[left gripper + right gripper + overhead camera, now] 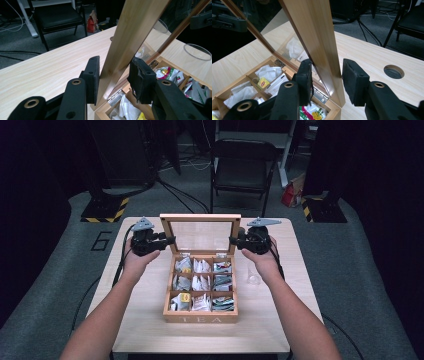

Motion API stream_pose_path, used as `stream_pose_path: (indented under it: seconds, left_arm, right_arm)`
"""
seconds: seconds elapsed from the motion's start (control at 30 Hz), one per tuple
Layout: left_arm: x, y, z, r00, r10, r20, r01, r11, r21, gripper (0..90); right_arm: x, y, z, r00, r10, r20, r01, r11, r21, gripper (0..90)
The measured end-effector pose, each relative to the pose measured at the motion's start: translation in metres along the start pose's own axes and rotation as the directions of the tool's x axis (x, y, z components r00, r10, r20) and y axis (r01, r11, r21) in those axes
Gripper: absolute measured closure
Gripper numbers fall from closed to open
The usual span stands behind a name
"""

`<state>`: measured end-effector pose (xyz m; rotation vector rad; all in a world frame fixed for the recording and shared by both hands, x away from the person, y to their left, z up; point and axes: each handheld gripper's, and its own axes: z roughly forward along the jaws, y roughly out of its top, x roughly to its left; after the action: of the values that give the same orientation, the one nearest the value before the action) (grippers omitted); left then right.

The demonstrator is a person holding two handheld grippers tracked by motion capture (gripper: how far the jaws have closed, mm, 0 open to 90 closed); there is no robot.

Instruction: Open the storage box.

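A wooden tea box (200,318) stands open mid-table, its compartments full of tea bags (202,282). Its glass-paned lid (200,219) is upright. My left gripper (170,240) reaches in from the left and holds the lid's left frame. In the left gripper view the gripper (113,75) has both pads against the wooden lid edge (130,30). My right gripper (234,240) mirrors it on the lid's right frame. In the right gripper view that gripper (327,75) clasps the lid frame (314,30), one pad on each face.
A clear drinking glass (254,272) stands just right of the box, under my right wrist; its rim (197,51) is in the left gripper view. A round cable hole (394,71) sits in the tabletop behind the lid. A black folding chair (242,165) stands beyond the table.
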<state>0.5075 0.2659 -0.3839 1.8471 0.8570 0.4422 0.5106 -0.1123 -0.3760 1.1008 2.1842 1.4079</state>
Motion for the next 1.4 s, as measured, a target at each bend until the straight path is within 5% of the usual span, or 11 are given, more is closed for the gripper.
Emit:
stream_pose_path:
  seconds: [0.33, 1.4]
  left_arm:
    - [0.004, 0.001, 0.005, 0.9999, 0.001, -0.010, -0.001, 1.0000, -0.003, 63.1]
    - [0.017, -0.001, 0.025, 0.9985, -0.034, -0.042, 0.035, 0.9992, 0.020, 66.0]
  right_arm:
    - [-0.001, -0.002, 0.009, 0.9992, 0.003, 0.041, -0.004, 1.000, 0.015, 59.8]
    - [-0.012, -0.002, 0.024, 0.9967, 0.048, 0.066, -0.050, 0.998, 0.029, 58.8]
